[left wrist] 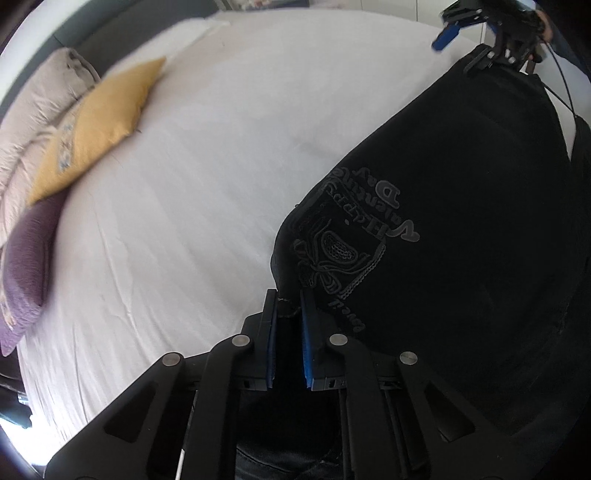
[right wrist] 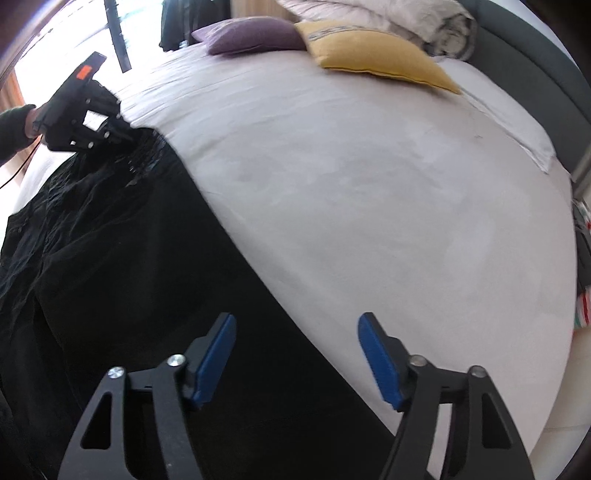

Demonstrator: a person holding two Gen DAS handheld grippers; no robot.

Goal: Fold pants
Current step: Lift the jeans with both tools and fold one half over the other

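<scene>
Black pants (left wrist: pixel 461 221) with a grey stitched print lie flat on the white bed sheet (left wrist: pixel 184 221). In the left wrist view my left gripper (left wrist: pixel 288 297) is shut on a corner of the pants, with dark cloth pinched between its blue pads. My right gripper (left wrist: pixel 460 51) hovers at the far end of the pants. In the right wrist view the right gripper (right wrist: pixel 299 332) stands open, and the pants (right wrist: pixel 129 277) edge runs between its blue pads (right wrist: pixel 218 358) without touching them. The left gripper (right wrist: pixel 127 136), held by a hand, sits at the gathered waistband.
A yellow pillow (right wrist: pixel 369 51), a purple pillow (right wrist: pixel 251 37) and a bunched pale duvet (right wrist: pixel 406 18) lie along the grey headboard (right wrist: pixel 535 66). The bed sheet (right wrist: pixel 369 184) stretches wide beside the pants. Striped cloth (right wrist: pixel 581 306) shows off the bed's right edge.
</scene>
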